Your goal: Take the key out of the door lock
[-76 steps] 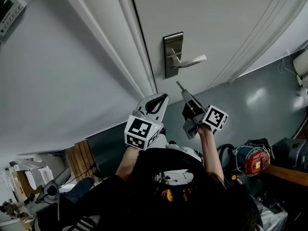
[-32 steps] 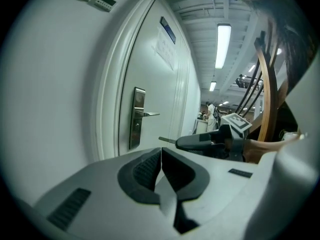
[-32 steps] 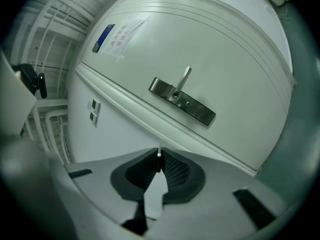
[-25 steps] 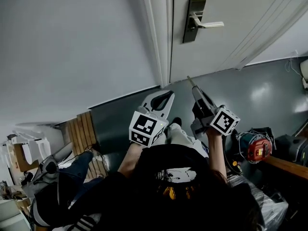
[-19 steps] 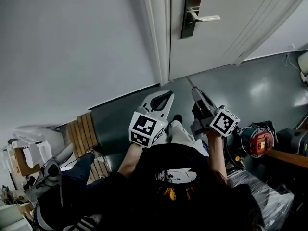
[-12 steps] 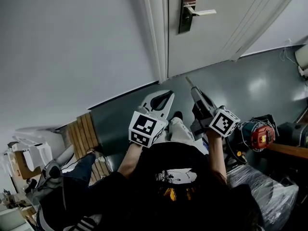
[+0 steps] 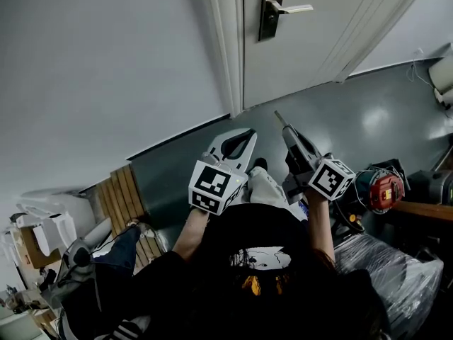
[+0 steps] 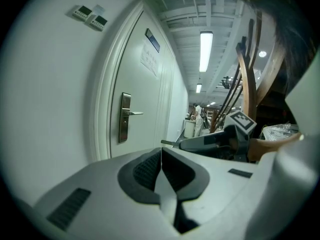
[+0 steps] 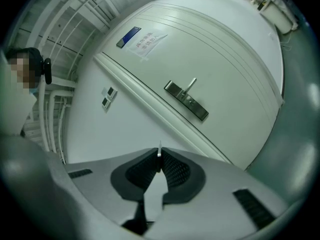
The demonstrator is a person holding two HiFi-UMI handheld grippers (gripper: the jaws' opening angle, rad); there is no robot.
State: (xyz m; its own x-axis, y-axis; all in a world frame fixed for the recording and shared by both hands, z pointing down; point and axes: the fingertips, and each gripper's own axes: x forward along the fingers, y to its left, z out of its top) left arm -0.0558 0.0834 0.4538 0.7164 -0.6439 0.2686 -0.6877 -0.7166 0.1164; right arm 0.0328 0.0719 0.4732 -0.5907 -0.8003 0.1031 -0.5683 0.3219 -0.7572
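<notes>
The grey right gripper (image 9: 159, 161) is clamped on a thin silver metal key (image 9: 159, 153), whose tip pokes past the pads. The left gripper (image 8: 161, 153) is closed on nothing. The key looks light, stiff and slick, so it wants a flat pinch across its head, and it is well apart from the steel lock plate (image 7: 269, 9) on the pale door (image 7: 318, 41).

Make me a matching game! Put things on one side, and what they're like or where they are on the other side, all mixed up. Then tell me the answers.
Things:
1. key
2. left gripper
3. door handle
4. machine

Matches:
A. shut, holding nothing
B. red
C. pinched by the right gripper
D. sticks out from a metal plate

Pairs: 1-C, 2-A, 3-D, 4-B
</notes>
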